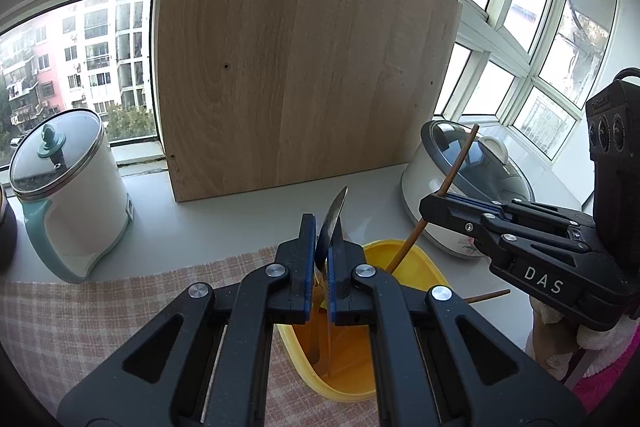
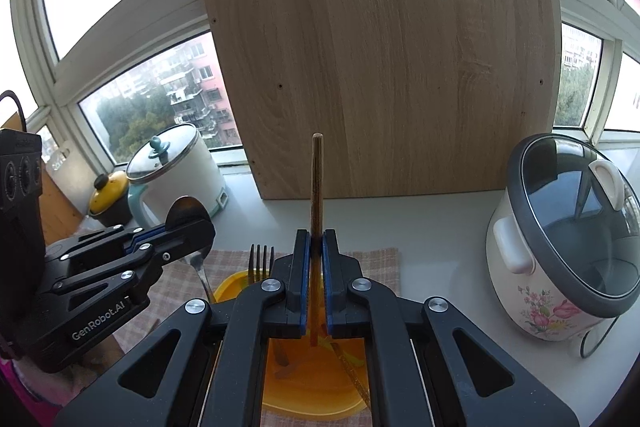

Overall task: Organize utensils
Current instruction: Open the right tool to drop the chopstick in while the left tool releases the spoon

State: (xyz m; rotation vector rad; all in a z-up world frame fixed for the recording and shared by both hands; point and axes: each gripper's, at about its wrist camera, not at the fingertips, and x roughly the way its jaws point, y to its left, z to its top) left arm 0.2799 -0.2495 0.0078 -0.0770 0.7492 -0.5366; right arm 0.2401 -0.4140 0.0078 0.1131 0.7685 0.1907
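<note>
Left tongs (image 1: 320,259) clamping spoon (image 2: 188,213), right tongs (image 2: 316,267) clamping chopstick (image 2: 317,187), upright above yellow bowl (image 1: 412,259) for sorting.

A bright glazed balcony or bay with white-framed windows (image 2: 120,39) on several sides. Daylight pours in; the upper panes are washed out white. Through the lower panes, pink and white apartment blocks (image 1: 76,67) and green treetops (image 2: 140,131) show outside. A large pale wooden board (image 2: 384,67) stands upright against the window frame, its lower edge on a white counter (image 2: 440,227). A checked beige cloth (image 1: 120,307) covers part of the counter
</note>
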